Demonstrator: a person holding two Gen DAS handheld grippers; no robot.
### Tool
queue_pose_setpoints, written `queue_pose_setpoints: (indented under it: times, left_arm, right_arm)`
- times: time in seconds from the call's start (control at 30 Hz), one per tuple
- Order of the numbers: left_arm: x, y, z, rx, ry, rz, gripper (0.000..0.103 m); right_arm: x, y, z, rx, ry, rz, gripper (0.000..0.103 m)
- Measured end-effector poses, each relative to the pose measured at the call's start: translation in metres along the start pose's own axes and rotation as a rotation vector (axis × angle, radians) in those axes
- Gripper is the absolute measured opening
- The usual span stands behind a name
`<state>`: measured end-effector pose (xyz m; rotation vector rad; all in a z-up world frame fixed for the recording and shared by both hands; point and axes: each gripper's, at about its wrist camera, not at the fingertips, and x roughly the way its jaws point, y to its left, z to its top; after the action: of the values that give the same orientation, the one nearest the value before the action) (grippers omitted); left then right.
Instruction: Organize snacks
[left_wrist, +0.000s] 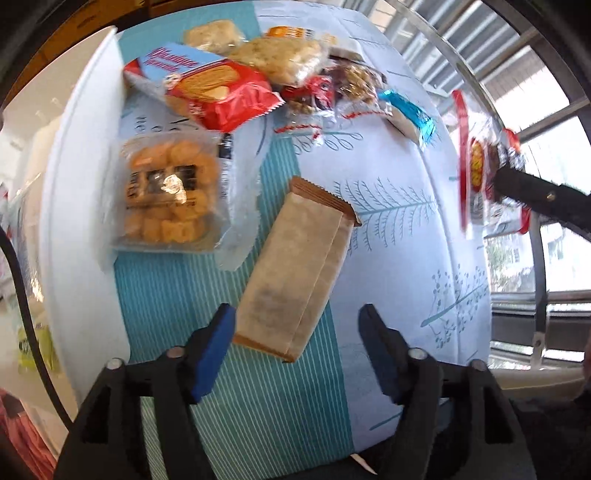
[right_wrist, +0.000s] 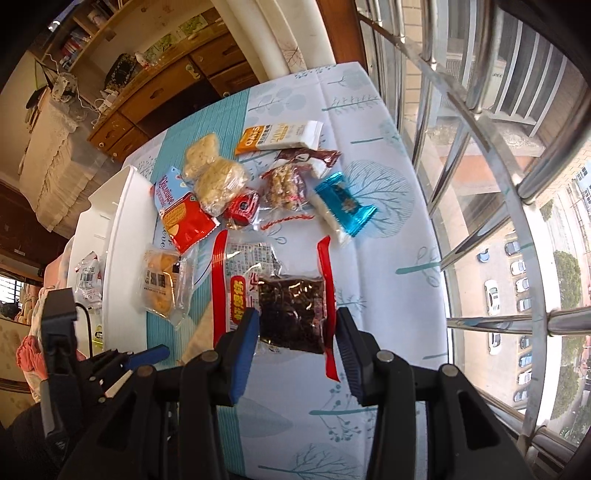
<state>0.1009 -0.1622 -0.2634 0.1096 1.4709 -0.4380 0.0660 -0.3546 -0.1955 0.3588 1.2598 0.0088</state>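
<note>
My left gripper (left_wrist: 295, 332) hangs open just over the tablecloth. The near end of a flat tan packet (left_wrist: 295, 266) lies between its blue pads (left_wrist: 218, 332), and neither pad presses on it. My right gripper (right_wrist: 293, 343) is shut on a clear packet with red edges and dark contents (right_wrist: 291, 314), held above the table. In the left wrist view that packet (left_wrist: 476, 166) hangs at the right. More snacks lie in a loose heap at the far end: a red biscuit packet (left_wrist: 221, 96), rice cracker packs (left_wrist: 277, 59) and a blue wrapper (left_wrist: 410, 114).
A white bin (left_wrist: 74, 184) stands along the table's left side, with a clear bag of golden puffs (left_wrist: 166, 192) against its wall. A window with metal bars (right_wrist: 480, 110) runs close along the table's right edge. Wooden cabinets (right_wrist: 155, 92) stand beyond the far end.
</note>
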Motion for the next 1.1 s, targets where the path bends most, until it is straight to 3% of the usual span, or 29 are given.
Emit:
queue_pose_setpoints:
  times: [0.2, 0.4, 0.57, 0.73, 1.1]
  left_arm:
    - [0.026, -0.010, 0.003, 0.070, 0.013, 0.042, 0.072]
    - [0.040, -0.007, 0.013, 0.039, 0.014, 0.084, 0.072]
    - [0.040, -0.006, 0.018, 0.041, -0.012, 0.083, 0.073]
    - [0.036, -0.007, 0.025, 0.034, -0.033, 0.089, 0.057]
    - [0.015, 0.001, 0.001, -0.015, -0.048, 0.083, 0.056]
  right_arm:
    - [-0.010, -0.021, -0.005, 0.018, -0.025, -0.025, 0.043]
    - [-0.012, -0.035, -0.009, 0.040, -0.030, -0.042, 0.043]
    - [-0.011, -0.038, -0.009, 0.043, -0.024, -0.039, 0.043]
    - [-0.009, -0.038, -0.008, 0.043, -0.022, -0.032, 0.043]
    - [0.000, -0.020, 0.002, 0.035, -0.008, 0.016, 0.043]
